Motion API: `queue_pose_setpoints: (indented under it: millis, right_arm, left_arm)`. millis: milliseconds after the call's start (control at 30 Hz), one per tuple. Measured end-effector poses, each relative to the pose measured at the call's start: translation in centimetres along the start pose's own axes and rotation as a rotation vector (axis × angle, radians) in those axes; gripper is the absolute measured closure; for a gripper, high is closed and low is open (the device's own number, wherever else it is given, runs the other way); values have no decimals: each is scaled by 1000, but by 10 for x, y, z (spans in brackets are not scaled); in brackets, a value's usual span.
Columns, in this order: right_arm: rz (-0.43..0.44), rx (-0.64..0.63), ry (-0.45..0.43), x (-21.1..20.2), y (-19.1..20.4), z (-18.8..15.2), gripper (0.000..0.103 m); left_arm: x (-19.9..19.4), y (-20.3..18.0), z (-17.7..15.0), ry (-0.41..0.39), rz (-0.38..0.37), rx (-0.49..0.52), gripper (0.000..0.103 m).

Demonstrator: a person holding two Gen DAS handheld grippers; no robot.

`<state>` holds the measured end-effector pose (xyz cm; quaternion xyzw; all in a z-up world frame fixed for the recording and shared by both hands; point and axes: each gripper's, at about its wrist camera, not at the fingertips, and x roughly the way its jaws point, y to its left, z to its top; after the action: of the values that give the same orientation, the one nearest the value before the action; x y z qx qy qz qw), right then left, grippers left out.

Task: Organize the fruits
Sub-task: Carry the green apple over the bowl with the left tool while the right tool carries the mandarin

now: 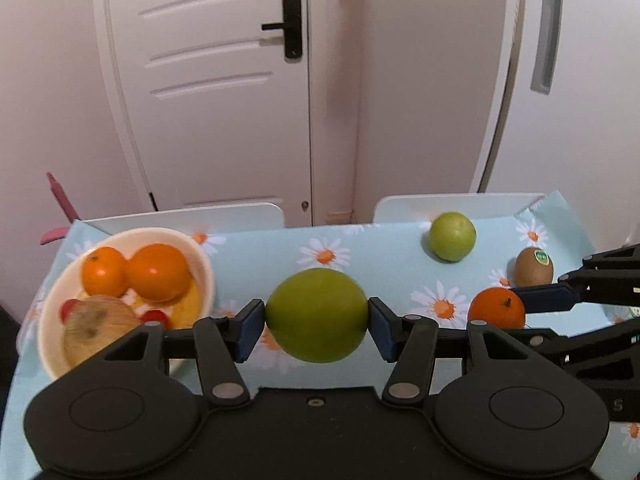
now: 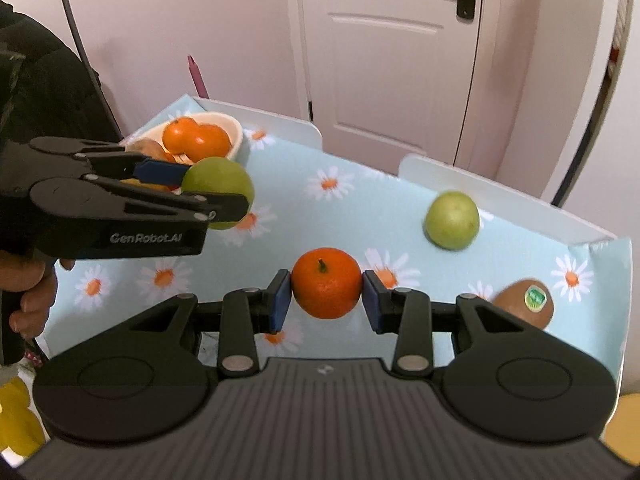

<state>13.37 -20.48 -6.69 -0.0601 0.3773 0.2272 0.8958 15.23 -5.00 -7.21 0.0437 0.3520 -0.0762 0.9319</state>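
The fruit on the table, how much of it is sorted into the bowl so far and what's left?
Done: the bowl already holds two oranges and a few other fruits. In hand: the left tool grips a green apple beside the bowl, and the right tool grips an orange. Left: a second green apple and a kiwi lie loose on the daisy tablecloth.

The worktop (image 1: 380, 256) wears a pale blue cloth printed with daisies. On it rest a cream bowl (image 1: 200, 258) (at the left end), a green fruit (image 1: 452, 235) near the far edge, and a stickered kiwi (image 1: 533, 266) toward the right.
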Motion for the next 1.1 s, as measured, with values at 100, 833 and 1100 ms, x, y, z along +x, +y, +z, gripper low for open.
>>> queue_pose_setpoints:
  millis: [100, 833, 1100]
  right_arm:
    - [3, -2, -15, -2, 13, 12, 50]
    - [32, 40, -44, 49, 128, 94, 50]
    - [-3, 91, -17, 83, 146, 105, 50]
  left_arm:
    - [-13, 13, 2, -16, 10, -7, 43]
    - [-51, 168, 14, -55, 90, -48, 43]
    - [-26, 210, 4, -9, 79, -44, 43]
